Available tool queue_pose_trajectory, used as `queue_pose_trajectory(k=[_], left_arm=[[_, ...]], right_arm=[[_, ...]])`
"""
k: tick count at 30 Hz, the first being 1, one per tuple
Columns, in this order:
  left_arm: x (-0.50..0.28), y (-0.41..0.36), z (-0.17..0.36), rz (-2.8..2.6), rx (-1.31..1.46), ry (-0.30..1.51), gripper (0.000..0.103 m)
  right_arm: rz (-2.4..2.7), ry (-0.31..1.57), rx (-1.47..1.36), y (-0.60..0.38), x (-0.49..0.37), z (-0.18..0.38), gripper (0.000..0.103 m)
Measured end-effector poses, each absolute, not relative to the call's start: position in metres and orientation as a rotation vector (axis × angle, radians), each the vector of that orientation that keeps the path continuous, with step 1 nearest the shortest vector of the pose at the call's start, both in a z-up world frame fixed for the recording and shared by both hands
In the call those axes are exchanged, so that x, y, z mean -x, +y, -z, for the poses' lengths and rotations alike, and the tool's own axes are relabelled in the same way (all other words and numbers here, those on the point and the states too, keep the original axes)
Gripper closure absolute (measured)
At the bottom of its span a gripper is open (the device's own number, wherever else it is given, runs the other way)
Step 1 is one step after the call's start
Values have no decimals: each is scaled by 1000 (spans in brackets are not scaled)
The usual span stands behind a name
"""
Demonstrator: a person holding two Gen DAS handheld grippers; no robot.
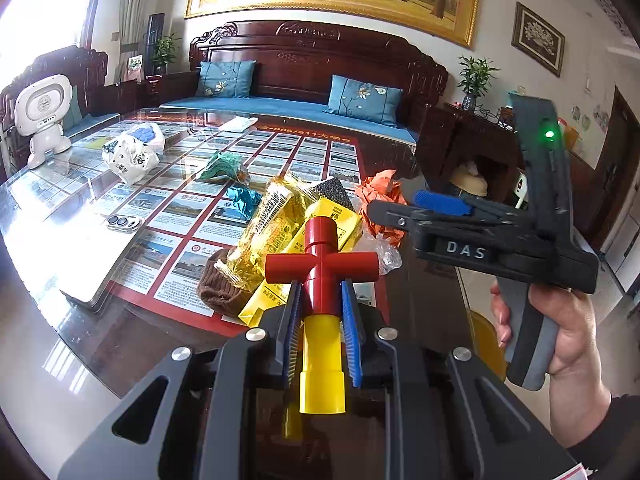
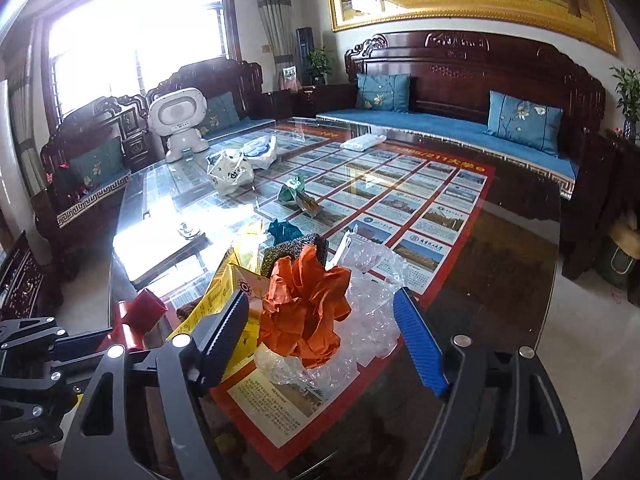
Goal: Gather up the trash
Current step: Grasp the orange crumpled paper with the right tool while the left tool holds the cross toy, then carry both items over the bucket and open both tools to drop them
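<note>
My left gripper [image 1: 319, 298] is shut on a red and yellow plastic pipe toy [image 1: 321, 280], held above the near table edge. Beyond it lies a trash pile: a yellow wrapper [image 1: 272, 224], a yellow carton [image 1: 332, 220], a dark sponge [image 1: 332, 192], crumpled orange paper [image 1: 380, 200], a teal foil wrapper [image 1: 242, 200] and a brown knit item [image 1: 218, 286]. My right gripper [image 2: 324, 320] is open, its fingers either side of the orange paper [image 2: 308, 300], which lies on clear bubble wrap [image 2: 360, 320]. The right gripper also shows in the left wrist view [image 1: 440, 204]. The pipe toy shows in the right wrist view [image 2: 136, 314].
A glass-topped table [image 1: 80, 320] covers a printed poster. On it are a phone [image 1: 124, 222], a white plastic bag [image 1: 130, 156], a green wrapper [image 1: 224, 166], a white robot toy [image 1: 42, 116] and a laptop [image 1: 60, 256]. A wooden sofa [image 1: 312, 80] stands behind.
</note>
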State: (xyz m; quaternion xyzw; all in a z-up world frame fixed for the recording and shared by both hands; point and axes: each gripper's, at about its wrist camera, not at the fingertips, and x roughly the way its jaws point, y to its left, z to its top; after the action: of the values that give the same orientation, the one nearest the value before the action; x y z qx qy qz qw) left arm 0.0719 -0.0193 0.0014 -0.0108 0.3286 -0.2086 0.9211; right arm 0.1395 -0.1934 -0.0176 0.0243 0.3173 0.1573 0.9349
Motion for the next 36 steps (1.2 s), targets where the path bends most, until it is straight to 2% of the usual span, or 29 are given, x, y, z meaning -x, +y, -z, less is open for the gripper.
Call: queue_pose_trajectory(k=[2,3,5,7,14,22,36], left_arm=[[-72,-19,-1,430,23,676,82],[-72,-18,0,429,26,676,82],[-74,-16,1,434,36,679,82],[-73,-16,1,435,40,681,82],[-71,-18,-3,443,36,669,82],[-63,-39,-16,490,9,637,82],[-60,-154,-13,734,-84,677,82]], right_arm=[[-338,673,-51,-193,-141,23,39],[-347,682,-50,-193,-142,24,45],[-382,687,-63,-192,-143,25,66],[-398,679,-70,-192,-139,23,74],[-409,561,-88,-202,-116,-9,76],[-395,517,-116,-228,-86,-28,76],[-149,516,-190,-351,-10,-10,76]])
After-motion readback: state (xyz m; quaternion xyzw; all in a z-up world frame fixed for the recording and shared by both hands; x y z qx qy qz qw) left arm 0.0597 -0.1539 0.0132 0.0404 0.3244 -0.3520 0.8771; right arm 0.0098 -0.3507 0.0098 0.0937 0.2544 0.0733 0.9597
